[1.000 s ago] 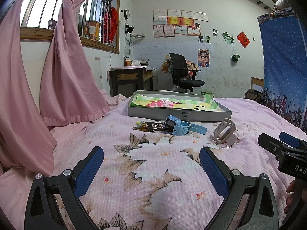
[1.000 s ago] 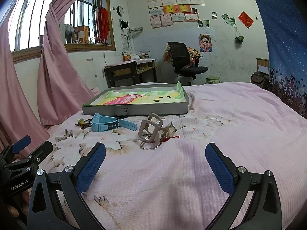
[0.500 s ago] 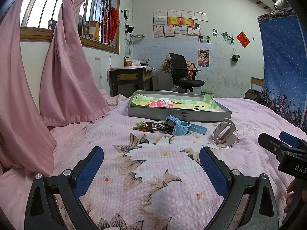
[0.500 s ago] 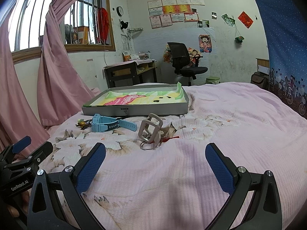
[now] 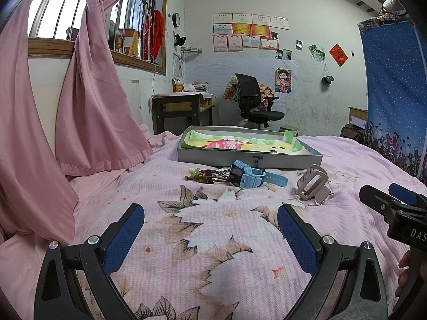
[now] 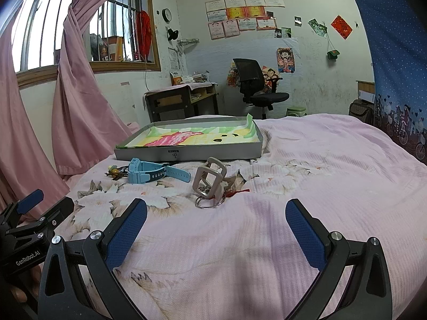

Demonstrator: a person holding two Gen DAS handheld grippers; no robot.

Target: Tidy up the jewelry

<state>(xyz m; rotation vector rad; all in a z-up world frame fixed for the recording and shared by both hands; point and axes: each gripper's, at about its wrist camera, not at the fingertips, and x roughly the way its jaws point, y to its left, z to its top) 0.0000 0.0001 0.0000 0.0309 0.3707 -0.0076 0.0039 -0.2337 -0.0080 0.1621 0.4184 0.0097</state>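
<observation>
Three small pieces lie on the pink floral bedspread (image 5: 213,240) around the middle of both views: a blue watch (image 5: 248,177), a beige clasp-like piece (image 5: 313,184) resting on metal rings (image 6: 206,202), and a bunch of small brownish trinkets (image 5: 205,177). The watch sits at centre in the left wrist view, touching the trinkets on its left; the beige piece is apart from it, further right. Just behind them, a shallow grey box (image 5: 250,158) lined with bright green, yellow and pink paper rests on the bed.

Neither gripper holds or touches any of these. The left gripper (image 5: 210,229) fills the bottom of its own frame with its blue-padded fingers (image 5: 124,237) spread wide, empty, over bare bedspread, well short of the watch. The right gripper (image 6: 216,226) is likewise spread wide and empty at the bottom of its frame, with the rings just beyond the gap between its fingers. Each gripper shows at the other view's lower edge, with part of a hand (image 5: 405,272) on its handle.

Pink curtains (image 5: 88,122) hang at the left of the frame.
</observation>
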